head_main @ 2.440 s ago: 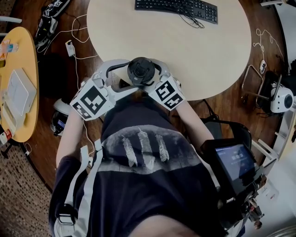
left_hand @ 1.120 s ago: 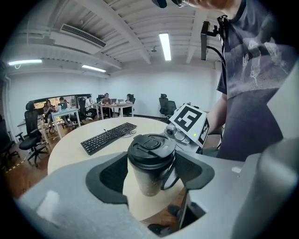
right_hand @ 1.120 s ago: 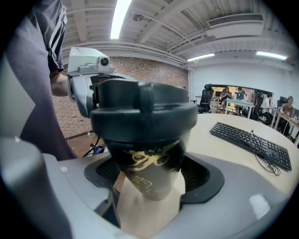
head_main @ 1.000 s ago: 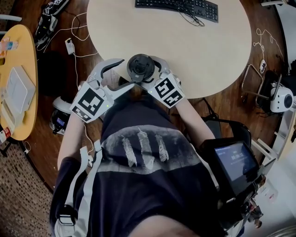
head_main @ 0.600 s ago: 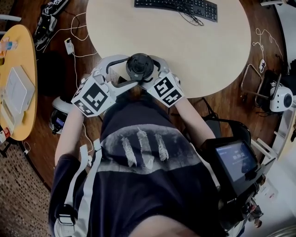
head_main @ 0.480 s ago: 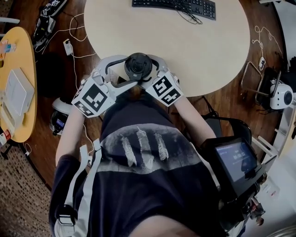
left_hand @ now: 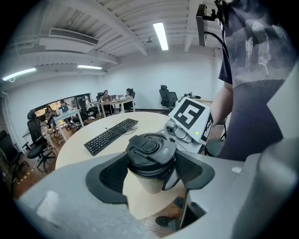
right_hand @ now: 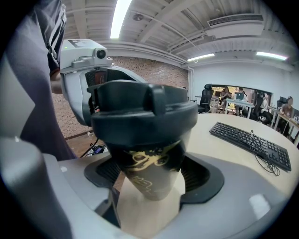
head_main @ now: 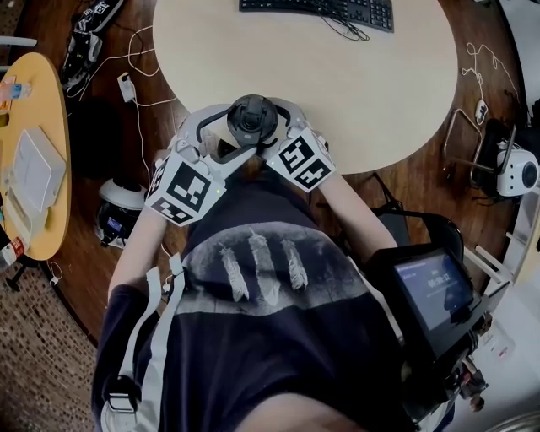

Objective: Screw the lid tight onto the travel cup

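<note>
Now the lid [head_main: 252,118] sits on the travel cup [right_hand: 148,175] at the table's [head_main: 363,101] six o'clock edge; our right gripper [right_hand: 150,179] clamps the cup, our left gripper [left_hand: 150,169] the lid; final tightening seemingly remains.

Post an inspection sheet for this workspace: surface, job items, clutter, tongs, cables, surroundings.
Surface: round beige table.
Job's things: travel cup with black lid seated on top, over the table's near edge.
Clutter: black keyboard at the far edge.
Tongs: left tongs closed on the lid; right tongs closed on the travel cup below it.
Cables: keyboard cable on the table; white cables on the floor at left.
Surroundings: yellow side table left, lit screen right, wooden floor, people at desks far back.
</note>
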`<state>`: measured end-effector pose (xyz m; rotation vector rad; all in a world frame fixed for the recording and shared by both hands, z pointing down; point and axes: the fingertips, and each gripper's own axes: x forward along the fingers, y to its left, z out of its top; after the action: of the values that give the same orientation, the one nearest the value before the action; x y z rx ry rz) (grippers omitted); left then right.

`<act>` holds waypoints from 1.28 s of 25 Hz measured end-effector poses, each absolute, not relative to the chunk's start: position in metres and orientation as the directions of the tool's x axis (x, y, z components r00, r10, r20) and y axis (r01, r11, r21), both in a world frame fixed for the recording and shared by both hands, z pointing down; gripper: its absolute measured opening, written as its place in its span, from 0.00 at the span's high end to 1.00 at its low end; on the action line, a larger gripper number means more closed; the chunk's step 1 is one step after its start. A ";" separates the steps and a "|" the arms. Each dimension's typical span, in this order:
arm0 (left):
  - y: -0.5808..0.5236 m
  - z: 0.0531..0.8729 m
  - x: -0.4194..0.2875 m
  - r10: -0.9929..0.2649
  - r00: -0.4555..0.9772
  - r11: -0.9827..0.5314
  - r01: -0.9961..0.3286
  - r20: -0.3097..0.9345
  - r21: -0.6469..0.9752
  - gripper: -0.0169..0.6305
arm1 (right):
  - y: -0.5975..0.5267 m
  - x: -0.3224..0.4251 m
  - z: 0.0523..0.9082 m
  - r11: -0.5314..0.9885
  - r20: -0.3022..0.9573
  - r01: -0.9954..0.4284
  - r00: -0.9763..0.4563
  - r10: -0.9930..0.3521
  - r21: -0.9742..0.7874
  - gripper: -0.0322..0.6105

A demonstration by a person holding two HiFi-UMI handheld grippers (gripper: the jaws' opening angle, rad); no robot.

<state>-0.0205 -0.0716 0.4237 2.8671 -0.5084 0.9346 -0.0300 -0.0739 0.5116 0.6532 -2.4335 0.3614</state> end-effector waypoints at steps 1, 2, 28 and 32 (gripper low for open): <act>-0.072 0.423 -0.020 -0.295 0.758 -0.939 -0.344 0.582 -0.027 0.47 | -0.074 -0.030 0.512 0.842 0.603 -0.529 -0.707 -0.369 -0.104 0.34; -0.071 0.423 -0.021 -0.301 0.759 -0.937 -0.348 0.578 -0.032 0.47 | -0.074 -0.030 0.511 0.842 0.601 -0.529 -0.708 -0.371 -0.104 0.34; -0.086 0.397 -0.015 -0.081 0.900 -0.965 -0.179 0.429 0.193 0.48 | -0.076 -0.028 0.507 0.842 0.596 -0.528 -0.712 -0.370 -0.108 0.34; -0.088 0.390 -0.018 -0.096 0.908 -0.966 -0.183 0.408 0.181 0.48 | -0.076 -0.030 0.505 0.841 0.590 -0.530 -0.715 -0.376 -0.106 0.34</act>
<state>-0.0183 -0.0879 0.3903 2.8557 -0.2115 0.5941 -0.0296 -0.0760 0.5046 0.6607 -2.4492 0.3608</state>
